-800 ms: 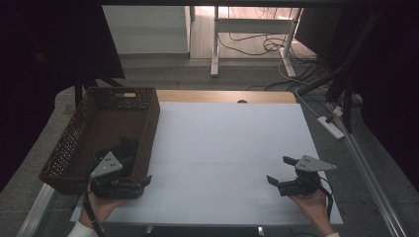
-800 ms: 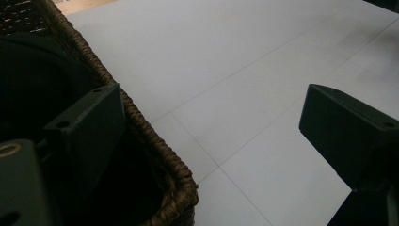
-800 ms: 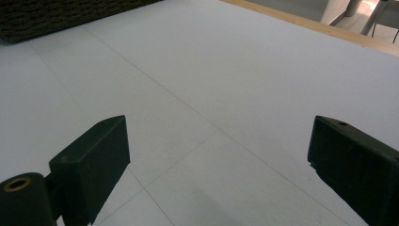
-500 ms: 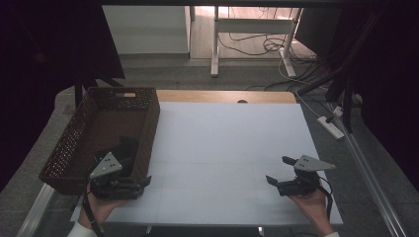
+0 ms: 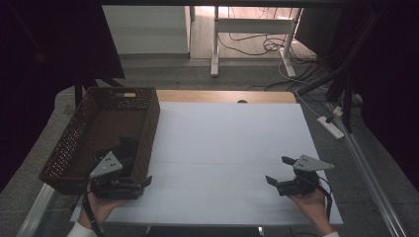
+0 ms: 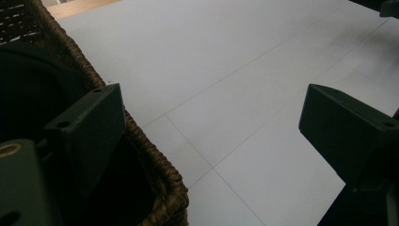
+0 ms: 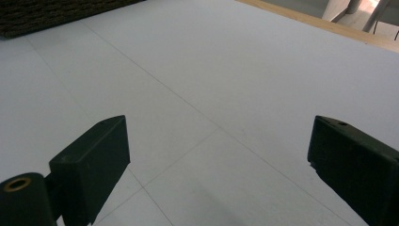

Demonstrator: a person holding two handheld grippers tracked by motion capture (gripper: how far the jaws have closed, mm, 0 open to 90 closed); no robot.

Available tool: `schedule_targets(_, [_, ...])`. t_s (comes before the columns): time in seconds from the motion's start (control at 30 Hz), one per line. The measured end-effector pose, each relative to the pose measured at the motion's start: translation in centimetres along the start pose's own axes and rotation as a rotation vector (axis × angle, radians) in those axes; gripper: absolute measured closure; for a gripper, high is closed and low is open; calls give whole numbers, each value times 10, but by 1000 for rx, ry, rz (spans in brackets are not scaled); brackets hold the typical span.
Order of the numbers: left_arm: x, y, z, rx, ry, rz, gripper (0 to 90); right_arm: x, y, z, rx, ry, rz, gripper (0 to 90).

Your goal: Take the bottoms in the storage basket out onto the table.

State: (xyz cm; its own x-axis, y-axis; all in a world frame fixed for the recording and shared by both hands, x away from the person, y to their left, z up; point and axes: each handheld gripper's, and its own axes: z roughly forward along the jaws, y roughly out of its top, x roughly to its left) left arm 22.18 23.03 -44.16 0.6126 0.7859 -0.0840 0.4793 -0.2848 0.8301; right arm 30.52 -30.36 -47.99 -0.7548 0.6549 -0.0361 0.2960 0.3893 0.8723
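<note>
Wicker basket sits just beside the left hand-held gripper, jaws wide, empty.

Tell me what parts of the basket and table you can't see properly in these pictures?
- Basket inside: too dark in the high view; the left hand-held gripper covers its near corner.
- Basket in the right gripper view: cut off by the top edge.
- Table front edge: hidden behind both hands.

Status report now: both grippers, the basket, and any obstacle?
Left gripper open, beside basket. Right gripper open, empty, over white table. Nothing in the way.
</note>
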Motion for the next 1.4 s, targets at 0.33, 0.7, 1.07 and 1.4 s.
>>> schedule_targets(0.33, [-1,4,0,1,15,4,88,2,1,1,4,5,-10,60])
schedule_targets(0.7, [-1,11,-5,-11,17,10,91,2,2,0,2,9,-8,60])
schedule_targets(1.07, [-1,23,-10,-43,20,15,95,1,1,1,11,10,-6,60])
schedule_targets(1.4, [0,32,-13,-49,15,27,97,2,0,2,17,11,-8,60])
